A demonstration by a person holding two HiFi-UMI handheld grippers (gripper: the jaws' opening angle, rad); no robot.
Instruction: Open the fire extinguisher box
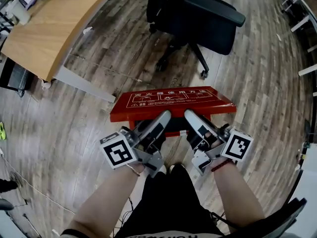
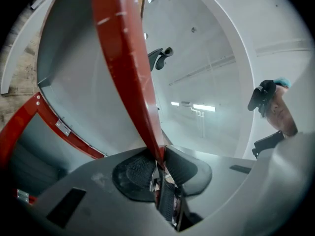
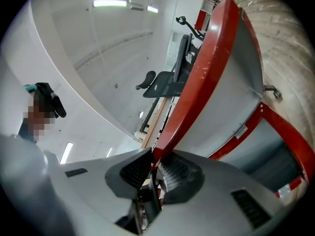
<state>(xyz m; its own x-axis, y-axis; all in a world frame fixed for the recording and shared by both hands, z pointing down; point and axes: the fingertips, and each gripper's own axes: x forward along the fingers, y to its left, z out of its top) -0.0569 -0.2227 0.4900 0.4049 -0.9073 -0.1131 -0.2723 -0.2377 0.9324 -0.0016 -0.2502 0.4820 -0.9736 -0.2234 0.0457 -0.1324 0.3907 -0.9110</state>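
A red fire extinguisher box stands on the wooden floor, its red lid (image 1: pixel 171 101) with white print tilted up from the near edge. My left gripper (image 1: pixel 165 117) and right gripper (image 1: pixel 190 116) both reach under that near edge. In the left gripper view the red lid edge (image 2: pixel 129 68) runs down between the ribbed pads (image 2: pixel 134 170), which are shut on it at my left gripper (image 2: pixel 158 165). In the right gripper view the lid edge (image 3: pixel 204 77) is likewise clamped by my right gripper (image 3: pixel 153 167). The lid's grey underside (image 3: pixel 231 107) and the box's red frame (image 3: pixel 288 136) show beyond.
A black office chair (image 1: pixel 198 19) stands just behind the box. A wooden desk (image 1: pixel 54 19) is at the upper left. The person's legs and black shorts (image 1: pixel 168 197) fill the bottom of the head view. A person's hand and sleeve (image 2: pixel 275 109) appear at the right.
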